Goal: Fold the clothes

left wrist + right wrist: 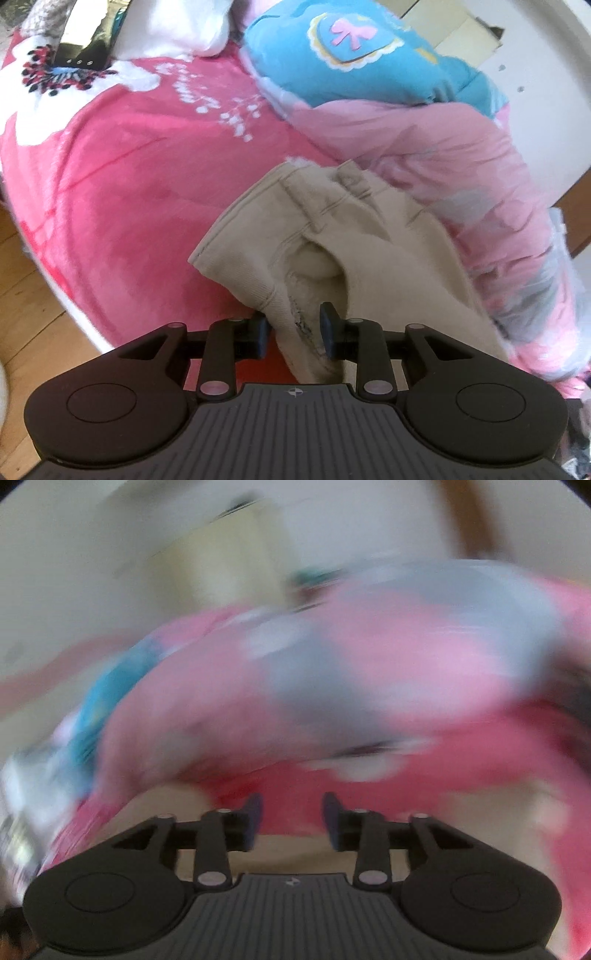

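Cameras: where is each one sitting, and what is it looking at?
Left wrist: sits on the left tool, looking down its fingers at beige pants pinched between them, on a pink blanket.
Right wrist: sits on the right tool, open and empty; the picture is blurred.
Both show that blanket and a blue-pink quilt.
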`<move>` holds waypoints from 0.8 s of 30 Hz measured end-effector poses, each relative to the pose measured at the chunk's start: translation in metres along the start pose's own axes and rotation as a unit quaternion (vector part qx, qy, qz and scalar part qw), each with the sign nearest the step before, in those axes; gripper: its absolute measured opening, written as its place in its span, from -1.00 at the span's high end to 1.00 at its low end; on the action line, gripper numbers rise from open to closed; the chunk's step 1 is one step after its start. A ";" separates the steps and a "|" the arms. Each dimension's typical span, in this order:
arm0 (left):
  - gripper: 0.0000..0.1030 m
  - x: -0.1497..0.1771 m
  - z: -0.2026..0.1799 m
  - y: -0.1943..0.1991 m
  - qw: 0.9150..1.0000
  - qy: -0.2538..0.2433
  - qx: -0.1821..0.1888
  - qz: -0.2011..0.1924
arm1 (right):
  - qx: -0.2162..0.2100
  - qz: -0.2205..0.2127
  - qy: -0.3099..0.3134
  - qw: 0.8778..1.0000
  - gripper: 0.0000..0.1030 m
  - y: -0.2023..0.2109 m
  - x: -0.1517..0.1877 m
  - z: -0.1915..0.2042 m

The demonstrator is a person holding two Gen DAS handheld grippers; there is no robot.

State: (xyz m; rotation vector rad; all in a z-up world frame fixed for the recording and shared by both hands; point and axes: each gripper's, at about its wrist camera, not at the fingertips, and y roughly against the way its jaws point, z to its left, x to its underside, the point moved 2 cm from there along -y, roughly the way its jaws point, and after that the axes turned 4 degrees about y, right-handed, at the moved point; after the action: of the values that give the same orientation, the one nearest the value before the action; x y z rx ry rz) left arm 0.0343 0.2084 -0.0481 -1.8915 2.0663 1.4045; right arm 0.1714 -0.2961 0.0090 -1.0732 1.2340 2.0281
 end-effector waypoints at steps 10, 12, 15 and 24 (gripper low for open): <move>0.38 -0.004 -0.005 -0.002 0.997 0.001 0.079 -0.023 | -0.158 0.208 0.051 0.964 -0.28 -0.278 -0.055 0.090; 0.38 -0.005 -0.002 -0.008 0.997 0.010 0.076 -0.021 | -0.163 0.236 0.009 0.958 -0.28 -0.312 -0.046 0.094; 0.40 -0.009 0.001 -0.017 0.997 0.024 0.068 -0.014 | -0.171 0.269 -0.041 0.947 -0.28 -0.360 -0.034 0.101; 0.89 -0.018 0.007 -0.009 0.998 0.034 0.031 -0.040 | -0.148 0.237 0.068 0.958 0.88 -0.344 -0.023 0.160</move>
State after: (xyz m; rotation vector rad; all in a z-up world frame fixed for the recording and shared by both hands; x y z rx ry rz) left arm 0.0428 0.2285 -0.0476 -2.0009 2.0130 1.2603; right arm 0.3886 -0.0019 -0.0925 -1.1482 1.3907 2.6072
